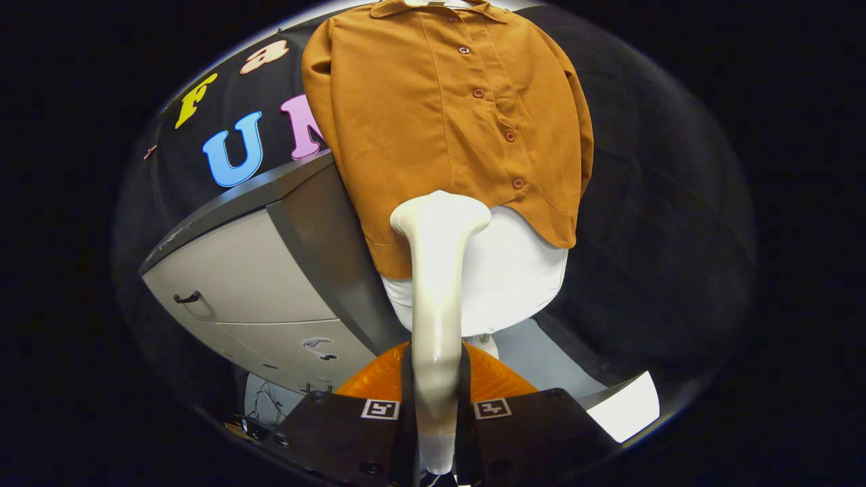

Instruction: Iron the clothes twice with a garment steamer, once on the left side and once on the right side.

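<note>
Gripper (436, 433) clamped on steamer (436, 270) handle, both fingers pressing. Steamer's long axis runs straight fwd; head sits just at hem of shirt (433, 115), which hangs ahead and above.

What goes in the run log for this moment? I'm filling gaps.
gripper: shut on steamer | steamer head: at lower hem of brown shirt | shirt: hanging, buttoned | cabinet: beside the shirt
</note>
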Motion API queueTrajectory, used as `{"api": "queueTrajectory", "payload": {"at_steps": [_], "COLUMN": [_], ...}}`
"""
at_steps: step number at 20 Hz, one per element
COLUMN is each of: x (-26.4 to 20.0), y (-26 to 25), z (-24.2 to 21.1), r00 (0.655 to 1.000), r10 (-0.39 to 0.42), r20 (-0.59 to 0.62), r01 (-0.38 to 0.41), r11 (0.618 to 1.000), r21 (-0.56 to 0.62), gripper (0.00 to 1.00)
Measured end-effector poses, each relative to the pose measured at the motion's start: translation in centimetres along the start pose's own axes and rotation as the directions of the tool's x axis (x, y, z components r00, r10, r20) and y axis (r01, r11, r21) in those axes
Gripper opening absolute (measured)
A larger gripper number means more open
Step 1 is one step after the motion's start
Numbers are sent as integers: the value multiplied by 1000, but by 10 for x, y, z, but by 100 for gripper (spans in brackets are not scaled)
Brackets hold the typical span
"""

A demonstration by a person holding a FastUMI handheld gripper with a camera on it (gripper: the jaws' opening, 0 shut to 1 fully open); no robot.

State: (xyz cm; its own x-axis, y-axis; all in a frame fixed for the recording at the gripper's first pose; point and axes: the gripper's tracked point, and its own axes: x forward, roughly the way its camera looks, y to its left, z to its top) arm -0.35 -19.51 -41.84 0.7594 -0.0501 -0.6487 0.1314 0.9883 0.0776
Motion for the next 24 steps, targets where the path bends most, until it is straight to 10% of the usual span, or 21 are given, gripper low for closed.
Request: {"api": "queueTrajectory", "payload": {"at_steps": [11, 24], "x": [-71, -170], "y": [-8, -19], "z": [87, 293], "r00": [976, 794], "r10": [32, 62], "r20": [215, 604], "r01": [-33, -26], "r11": [999, 997], "r21": [3, -68], "gripper": [25, 24]}}
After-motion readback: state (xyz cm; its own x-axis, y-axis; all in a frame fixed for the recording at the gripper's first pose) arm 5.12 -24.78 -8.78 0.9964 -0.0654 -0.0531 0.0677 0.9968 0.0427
